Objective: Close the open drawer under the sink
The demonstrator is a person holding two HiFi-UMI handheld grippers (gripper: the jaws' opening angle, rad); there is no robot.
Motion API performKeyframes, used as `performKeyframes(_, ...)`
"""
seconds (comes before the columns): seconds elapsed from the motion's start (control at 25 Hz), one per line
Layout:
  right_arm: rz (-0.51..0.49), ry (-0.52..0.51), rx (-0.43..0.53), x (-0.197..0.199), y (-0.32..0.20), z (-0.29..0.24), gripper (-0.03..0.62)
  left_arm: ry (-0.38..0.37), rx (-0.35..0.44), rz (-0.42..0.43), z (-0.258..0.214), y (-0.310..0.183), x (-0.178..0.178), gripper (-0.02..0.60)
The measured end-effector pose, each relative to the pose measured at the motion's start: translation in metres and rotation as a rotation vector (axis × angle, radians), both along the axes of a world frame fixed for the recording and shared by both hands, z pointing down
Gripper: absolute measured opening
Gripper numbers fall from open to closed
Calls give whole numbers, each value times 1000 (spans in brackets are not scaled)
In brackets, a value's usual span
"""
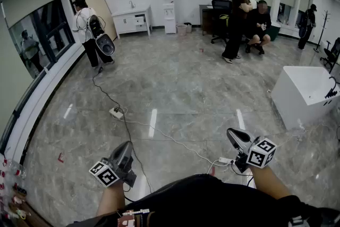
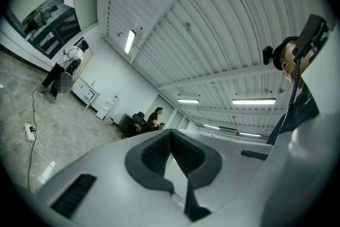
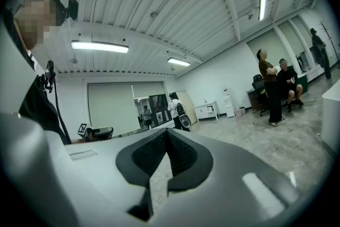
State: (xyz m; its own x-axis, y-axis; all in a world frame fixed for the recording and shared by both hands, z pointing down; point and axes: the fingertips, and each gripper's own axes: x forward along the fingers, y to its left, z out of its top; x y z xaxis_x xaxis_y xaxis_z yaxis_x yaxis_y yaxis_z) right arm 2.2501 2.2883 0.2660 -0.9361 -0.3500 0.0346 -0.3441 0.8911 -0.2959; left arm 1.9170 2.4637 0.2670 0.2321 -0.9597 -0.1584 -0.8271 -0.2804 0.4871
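The white sink cabinet [image 1: 133, 19] stands far off against the back wall, and one drawer [image 1: 141, 22] at its right side is pulled out. It also shows small in the left gripper view, cabinet [image 2: 85, 92], and in the right gripper view, cabinet [image 3: 206, 110]. My left gripper [image 1: 125, 149] and right gripper [image 1: 232, 134] are held low in front of me, far from the cabinet, pointing up and forward. Both have their jaws together with nothing between them: left gripper [image 2: 170, 133], right gripper [image 3: 167, 132].
A person with a backpack [image 1: 89, 29] stands left of the cabinet. Two people [image 1: 247, 10] are by a desk at the back right. A power strip [image 1: 116, 112] and its cable cross the marble floor. A white box [image 1: 305, 94] sits at the right; a water dispenser [image 1: 169, 10] is beside the cabinet.
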Motion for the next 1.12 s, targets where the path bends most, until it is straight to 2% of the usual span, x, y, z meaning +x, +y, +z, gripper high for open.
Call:
performKeyframes(0.56,-4,1,0,-12,-8,-2,-9,-35,-9,29,-1,-7,3,-8)
performKeyframes(1.12,6,-15,-37,-51,3,-2,-9,-4,-6,44,6,6,-38,-8)
